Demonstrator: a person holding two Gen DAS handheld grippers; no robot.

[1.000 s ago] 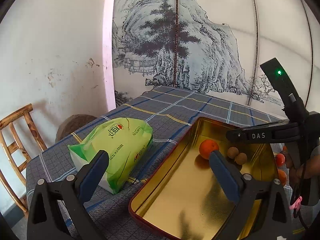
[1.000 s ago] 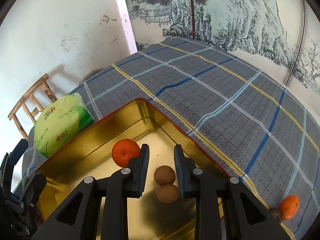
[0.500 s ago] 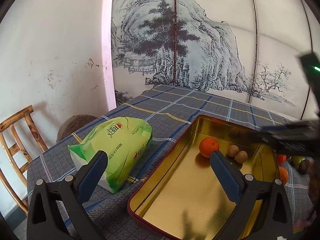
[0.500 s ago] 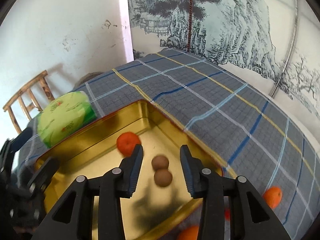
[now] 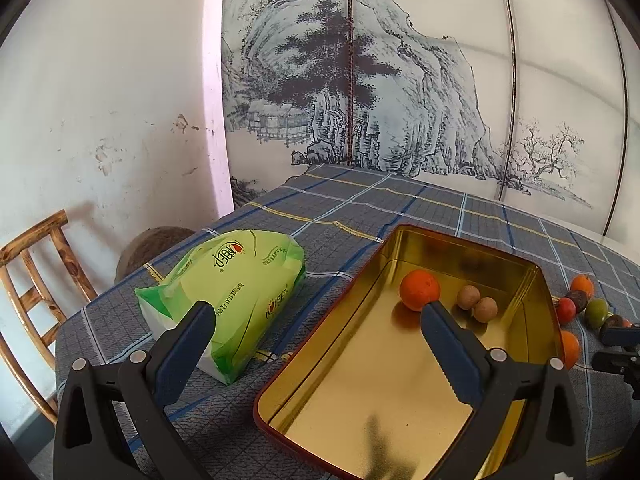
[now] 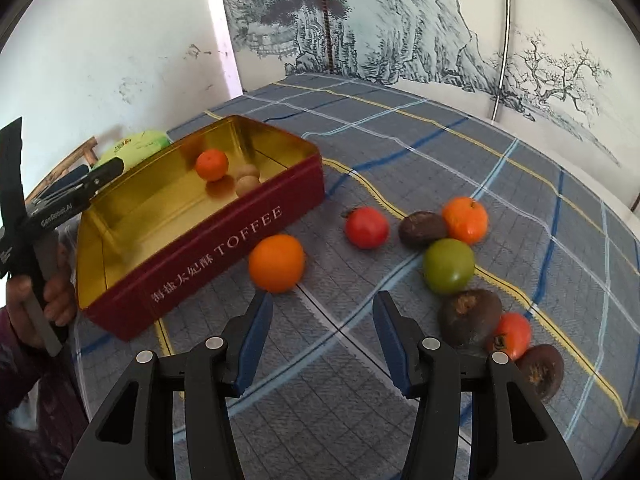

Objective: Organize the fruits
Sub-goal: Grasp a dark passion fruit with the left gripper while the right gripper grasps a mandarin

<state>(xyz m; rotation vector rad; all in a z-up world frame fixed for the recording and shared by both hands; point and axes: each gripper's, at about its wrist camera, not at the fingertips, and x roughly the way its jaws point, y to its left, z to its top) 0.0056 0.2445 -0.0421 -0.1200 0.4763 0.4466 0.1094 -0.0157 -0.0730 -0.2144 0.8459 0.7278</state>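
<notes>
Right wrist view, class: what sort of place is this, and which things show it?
Probably a room in a home: a table under a checked cloth, a painted landscape screen behind, a wooden chair by a scuffed wall.

Tin (image 6: 224, 240): metal, glossy gold inside, satin red outside. Counter cloth (image 6: 460, 148): woven plaid fabric, matt. Tissue pack (image 5: 236, 276): shiny green plastic film. Chair (image 5: 36, 272): varnished wood. Claw pads (image 6: 256, 334): ridged blue rubber.
</notes>
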